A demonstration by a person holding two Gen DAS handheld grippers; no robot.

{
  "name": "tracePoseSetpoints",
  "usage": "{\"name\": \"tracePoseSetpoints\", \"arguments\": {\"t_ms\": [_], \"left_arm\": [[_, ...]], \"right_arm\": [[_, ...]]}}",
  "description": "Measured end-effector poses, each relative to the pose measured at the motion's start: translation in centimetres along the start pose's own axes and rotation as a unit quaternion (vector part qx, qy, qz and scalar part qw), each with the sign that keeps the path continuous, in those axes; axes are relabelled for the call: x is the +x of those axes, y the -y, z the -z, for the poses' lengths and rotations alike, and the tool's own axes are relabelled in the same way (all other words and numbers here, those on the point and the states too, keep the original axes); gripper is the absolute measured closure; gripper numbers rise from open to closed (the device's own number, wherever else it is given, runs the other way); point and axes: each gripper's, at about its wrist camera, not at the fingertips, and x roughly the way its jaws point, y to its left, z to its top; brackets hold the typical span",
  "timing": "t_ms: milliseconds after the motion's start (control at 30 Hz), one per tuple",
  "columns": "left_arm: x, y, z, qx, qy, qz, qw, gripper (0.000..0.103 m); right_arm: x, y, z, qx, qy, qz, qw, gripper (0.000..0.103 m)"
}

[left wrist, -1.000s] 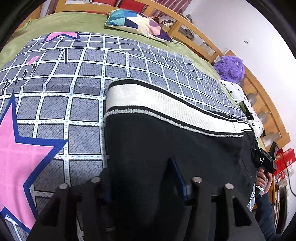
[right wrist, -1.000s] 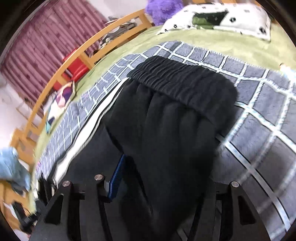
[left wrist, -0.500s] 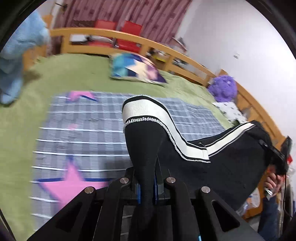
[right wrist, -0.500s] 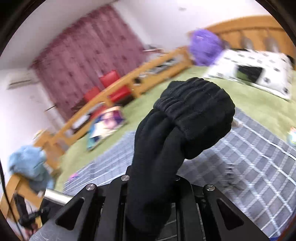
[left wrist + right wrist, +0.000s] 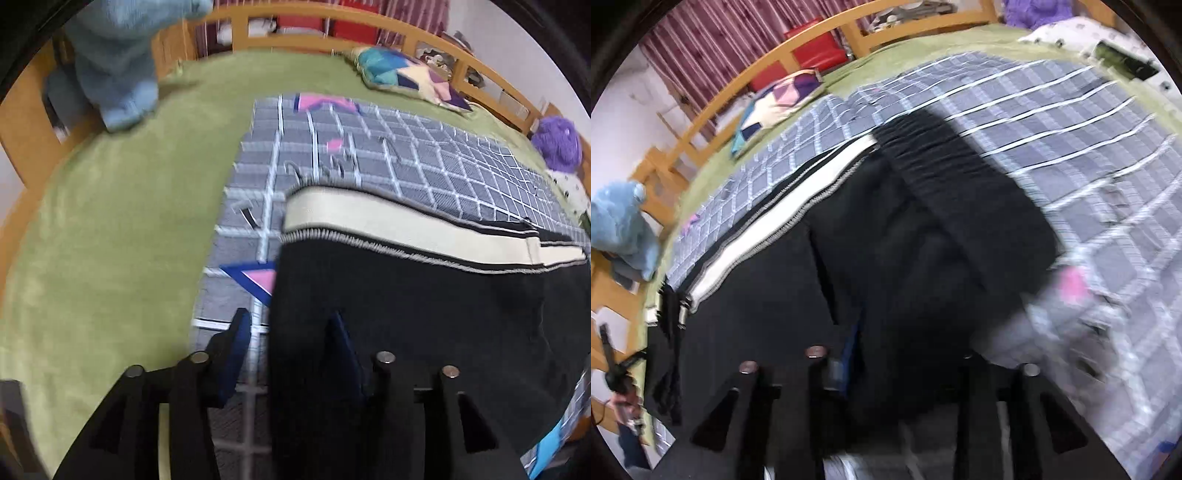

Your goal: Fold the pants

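Black pants (image 5: 424,306) with a cream side stripe (image 5: 388,229) lie flat on a grey checked blanket (image 5: 424,162). My left gripper (image 5: 288,343) is open at the leg-end edge of the pants, one blue pad on the blanket and the other on the black cloth. In the right wrist view the pants (image 5: 886,258) end in a gathered black waistband (image 5: 960,158). My right gripper (image 5: 905,369) is open over the waist end; black cloth lies between its fingers and hides the right one.
The blanket (image 5: 1071,110) lies on a green bedspread (image 5: 110,229) inside a wooden bed rail (image 5: 369,31). A blue plush (image 5: 114,62), a patterned cushion (image 5: 406,77) and a purple plush (image 5: 557,140) lie near the bed's edges. A white spotted pillow (image 5: 1082,33) lies at the far end.
Half a second ago both grippers were shut on the pants and held them up. Now the pants lie flat on the blanket and both grippers have opened.
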Motion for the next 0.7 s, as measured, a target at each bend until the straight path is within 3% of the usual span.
{"name": "tracePoseSetpoints", "arguments": {"t_ms": [67, 167, 267, 333, 400, 467, 500, 600, 700], "left_arm": [[-2.6, 0.8, -0.4, 0.017, 0.034, 0.007, 0.9993, 0.039], [-5.4, 2.6, -0.7, 0.024, 0.066, 0.047, 0.9964, 0.037], [-4.8, 4.2, 0.5, 0.027, 0.053, 0.071, 0.9957, 0.035], [-2.8, 5.6, 3.2, 0.038, 0.021, 0.081, 0.9958, 0.035], [-0.4, 6.9, 6.2, 0.063, -0.026, 0.083, 0.9942, 0.035], [-0.9, 7.5, 8.2, 0.099, 0.018, 0.056, 0.9933, 0.035], [-1.6, 7.3, 8.1, 0.099, 0.013, 0.059, 0.9933, 0.035], [-3.6, 5.4, 7.1, 0.055, 0.014, 0.109, 0.9923, 0.035], [-4.8, 3.4, 6.2, 0.032, 0.036, 0.097, 0.9941, 0.034]], "right_arm": [[-2.4, -0.6, 0.4, -0.027, 0.010, 0.026, 0.999, 0.066], [-5.8, -2.3, 0.6, -0.050, 0.035, 0.041, 0.997, 0.067], [-7.7, -5.3, -0.6, -0.067, 0.050, 0.010, 0.996, 0.067], [-8.3, -8.4, -0.9, -0.080, 0.057, -0.026, 0.995, 0.067], [-8.1, -11.7, -0.2, -0.097, 0.054, -0.056, 0.992, 0.067], [-6.8, -15.6, -0.1, -0.122, 0.033, -0.086, 0.988, 0.067], [-6.0, -17.3, 0.2, -0.134, 0.021, -0.096, 0.986, 0.066], [-2.8, -23.6, 1.4, -0.193, -0.013, -0.112, 0.975, 0.067], [0.2, -29.0, 2.4, -0.255, -0.043, -0.123, 0.958, 0.067]]}}
